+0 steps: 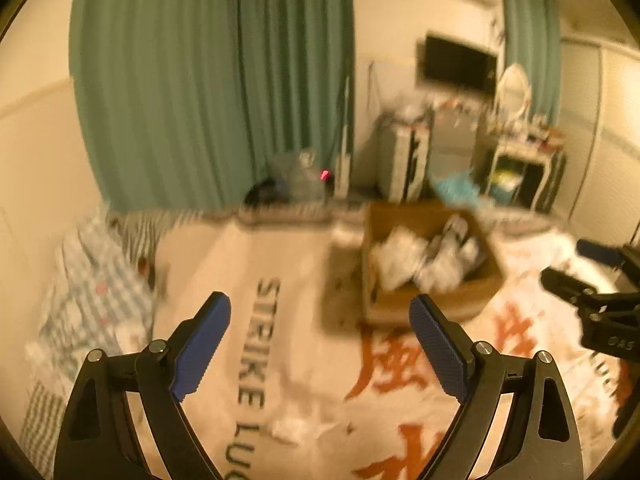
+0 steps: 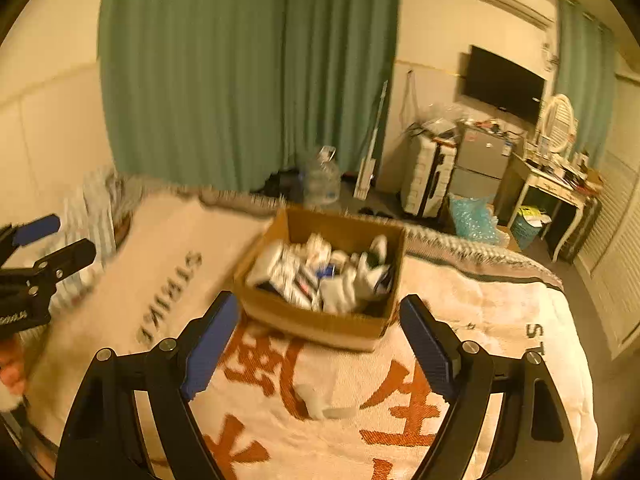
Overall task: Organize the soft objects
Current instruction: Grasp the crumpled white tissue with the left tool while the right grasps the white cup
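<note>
Currently the bed under its cream blanket with orange characters [image 2: 472, 312] serves as the work surface. On it sits the open brown cardboard box [image 2: 320, 320], collecting rolled white socks [image 2: 340, 276]. One small white sock [image 2: 320, 400] lies loose nearby. Left tool [image 1: 320, 344] and right tool [image 2: 320, 344] hover released, empty.

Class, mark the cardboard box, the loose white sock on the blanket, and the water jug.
cardboard box [image 2: 320, 326]: right wrist view, near wall.
white sock [image 2: 320, 400]: right wrist view, its middle.
water jug [image 2: 322, 182]: right wrist view, its body.
</note>
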A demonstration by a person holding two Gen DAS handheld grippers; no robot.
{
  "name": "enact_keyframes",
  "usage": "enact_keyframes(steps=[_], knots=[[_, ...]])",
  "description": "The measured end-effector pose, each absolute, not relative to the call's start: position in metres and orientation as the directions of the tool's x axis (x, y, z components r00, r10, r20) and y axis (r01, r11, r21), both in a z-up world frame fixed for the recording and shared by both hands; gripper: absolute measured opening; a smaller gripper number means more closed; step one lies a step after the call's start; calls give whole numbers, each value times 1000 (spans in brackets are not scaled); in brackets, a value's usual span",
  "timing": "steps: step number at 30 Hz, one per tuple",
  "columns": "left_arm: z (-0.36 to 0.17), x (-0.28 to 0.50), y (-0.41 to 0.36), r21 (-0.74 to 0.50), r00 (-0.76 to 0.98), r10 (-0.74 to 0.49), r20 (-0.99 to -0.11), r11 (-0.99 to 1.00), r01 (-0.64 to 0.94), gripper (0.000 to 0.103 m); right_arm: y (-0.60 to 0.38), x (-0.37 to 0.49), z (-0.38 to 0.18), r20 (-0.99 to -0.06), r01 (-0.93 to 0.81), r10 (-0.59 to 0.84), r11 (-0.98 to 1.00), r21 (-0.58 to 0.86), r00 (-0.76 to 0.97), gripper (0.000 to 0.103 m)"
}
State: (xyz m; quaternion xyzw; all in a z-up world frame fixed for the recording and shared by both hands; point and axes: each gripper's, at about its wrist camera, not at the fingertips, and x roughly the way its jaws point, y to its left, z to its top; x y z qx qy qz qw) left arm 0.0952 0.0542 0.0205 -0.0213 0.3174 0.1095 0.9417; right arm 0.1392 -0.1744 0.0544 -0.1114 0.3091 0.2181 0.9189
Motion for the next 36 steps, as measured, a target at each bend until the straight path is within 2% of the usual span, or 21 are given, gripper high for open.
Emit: enact_keyframes(steps=[7,9,11,16,21,24,25,28,29,33,35,36], knots=[[-73,91,51,68,681,216,-700,969,-237,92,-163,157,-43,-739,-554,311,827,-101,598,82],[-95,87,53,77,657,218,-722,968,-237,92,-162,163,-70,-778,-566,303,821,-80,550,78],[-118,86,59,70,613,226,-757,961,-269,92,-161,169,-95,-812,-571,290,819,-64,507,70],[-159,85,77,-2,529,206,-823,931,-366,92,-159,180,-134,-859,-566,262,824,-38,439,68],[-185,87,84,-14,481,193,-855,919,-394,91,-158,189,-165,-890,-565,225,824,-44,397,56],[-196,90,92,-16,457,197,-867,907,-421,91,-163,193,-174,-888,-565,196,821,-82,415,41],[-198,91,96,-21,455,197,-868,903,-430,90,-166,195,-175,-888,-560,196,824,-81,417,32],[-201,91,102,-46,458,182,-870,895,-443,90,-179,199,-175,-886,-552,218,832,-51,410,26],[-201,91,103,-55,465,177,-868,895,-443,81,-183,199,-175,-884,-552,225,832,-44,410,25],[-197,93,100,-52,475,164,-864,912,-408,64,-188,195,-171,-876,-556,247,830,-29,414,23],[-192,93,100,-40,484,161,-860,925,-379,48,-189,193,-166,-871,-559,259,829,-21,417,23],[-190,92,100,-35,486,161,-859,929,-369,46,-190,193,-163,-868,-558,263,829,-19,420,23]])
